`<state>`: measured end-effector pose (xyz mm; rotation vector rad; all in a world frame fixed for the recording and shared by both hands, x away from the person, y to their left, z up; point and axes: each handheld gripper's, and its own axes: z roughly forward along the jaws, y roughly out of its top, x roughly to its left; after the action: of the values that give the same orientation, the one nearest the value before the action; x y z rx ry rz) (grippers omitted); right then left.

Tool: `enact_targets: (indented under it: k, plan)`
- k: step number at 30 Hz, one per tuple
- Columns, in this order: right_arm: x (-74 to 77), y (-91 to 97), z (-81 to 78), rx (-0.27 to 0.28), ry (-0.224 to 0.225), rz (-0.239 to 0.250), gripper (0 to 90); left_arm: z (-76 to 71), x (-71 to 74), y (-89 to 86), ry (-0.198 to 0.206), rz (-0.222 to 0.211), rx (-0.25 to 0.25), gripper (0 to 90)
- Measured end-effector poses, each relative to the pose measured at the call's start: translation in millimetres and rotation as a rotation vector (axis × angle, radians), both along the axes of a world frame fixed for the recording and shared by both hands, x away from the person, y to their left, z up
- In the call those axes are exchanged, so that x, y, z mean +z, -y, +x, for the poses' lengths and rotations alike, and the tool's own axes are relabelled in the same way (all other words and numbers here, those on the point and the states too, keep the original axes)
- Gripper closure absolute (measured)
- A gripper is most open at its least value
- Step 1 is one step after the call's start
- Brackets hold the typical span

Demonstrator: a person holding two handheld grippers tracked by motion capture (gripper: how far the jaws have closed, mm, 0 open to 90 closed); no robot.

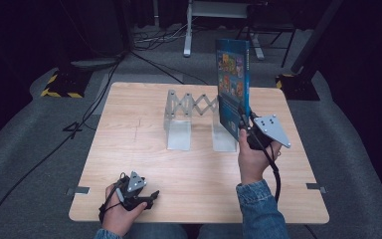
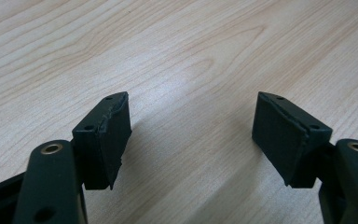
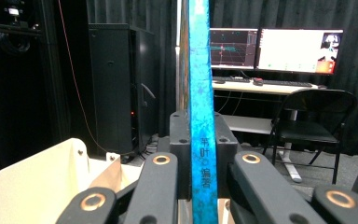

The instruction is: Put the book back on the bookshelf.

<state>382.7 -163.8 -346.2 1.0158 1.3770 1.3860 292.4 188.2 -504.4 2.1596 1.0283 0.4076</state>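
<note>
1. The wooden table (image 1: 144,149) has a wide bare stretch across its left and near parts. The metal bookstand (image 1: 191,117), an accordion rack with two flat end plates, sits toward the middle and far side.
2. The book (image 1: 233,92) stands upright just above the bookstand's right plate, well inside the table's right edge, with open tabletop to its right.
3. The floor around the table carries cables and black-and-yellow striped stand bases beyond the far corners.
4. The right gripper (image 1: 246,130) is raised above the table's right half, held in a hand whose denim sleeve (image 1: 258,209) comes in from the bottom.
5. Its jaws are clamped tight on the book's lower edge; in the right gripper view the blue spine (image 3: 200,116) rises straight up between the two pads.
6. The left gripper (image 1: 146,197) rests low near the table's near left edge, pointing to the right along the tabletop.
7. In the left gripper view its jaws stand apart with bare wood grain between them, holding nothing.
8. The book is thin and blue, with colourful picture panels on its cover and printed characters down the spine.
</note>
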Motion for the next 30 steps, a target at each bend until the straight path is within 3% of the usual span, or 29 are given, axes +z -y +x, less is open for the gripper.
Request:
enact_targets:
  k: [17, 30]
  plan:
    - [-11.9, -1.8, 1.2, -0.015, 0.013, -0.008, 83.5, 0.2, 0.0, 0.1, -0.001, -0.001, 0.0, 28.2]
    - [-39.8, -7.1, -7.2, -0.019, 0.008, -0.042, 83.2, 0.7, -0.1, 1.2, -0.003, -0.001, 0.001, 27.5]
